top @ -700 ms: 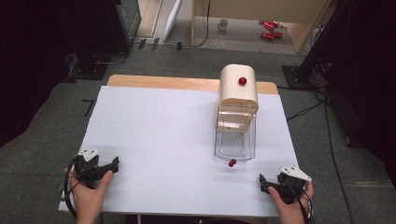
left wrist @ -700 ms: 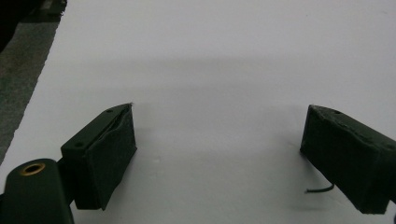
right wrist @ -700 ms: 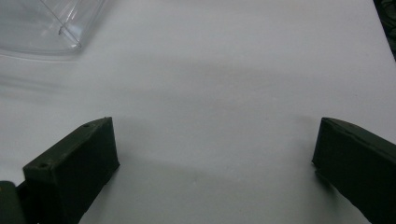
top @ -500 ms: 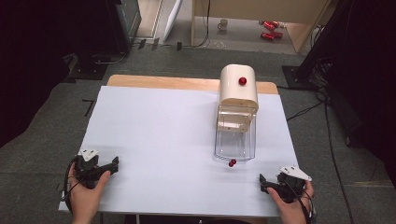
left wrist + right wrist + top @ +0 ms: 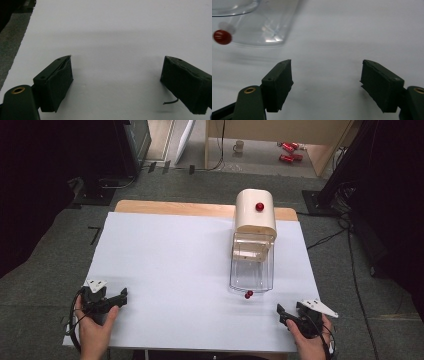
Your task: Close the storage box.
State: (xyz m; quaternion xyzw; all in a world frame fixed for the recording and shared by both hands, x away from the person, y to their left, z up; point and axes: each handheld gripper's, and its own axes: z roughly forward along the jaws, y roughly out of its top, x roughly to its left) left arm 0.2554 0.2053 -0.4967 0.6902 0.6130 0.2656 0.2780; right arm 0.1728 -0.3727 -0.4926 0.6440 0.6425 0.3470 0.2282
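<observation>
A cream box (image 5: 255, 215) with a red knob (image 5: 259, 206) stands at the right back of the white table top (image 5: 175, 265). A clear plastic drawer (image 5: 251, 270) reaches out of it toward me, with a small red knob (image 5: 248, 294) on its front. My left gripper (image 5: 121, 296) rests open at the near left edge, with bare white surface between its pads (image 5: 116, 77). At the near right, my right gripper (image 5: 281, 313) is also open and holds nothing (image 5: 325, 80). The drawer's front (image 5: 262, 27) and its red knob (image 5: 222, 37) lie ahead of it to the left.
The wooden table's far edge (image 5: 175, 208) shows behind the white cover. Grey carpet surrounds the table, with black stands at both sides and cables on the floor (image 5: 325, 239) at the right. A mug (image 5: 239, 145) and red cans (image 5: 290, 151) sit on the floor far back.
</observation>
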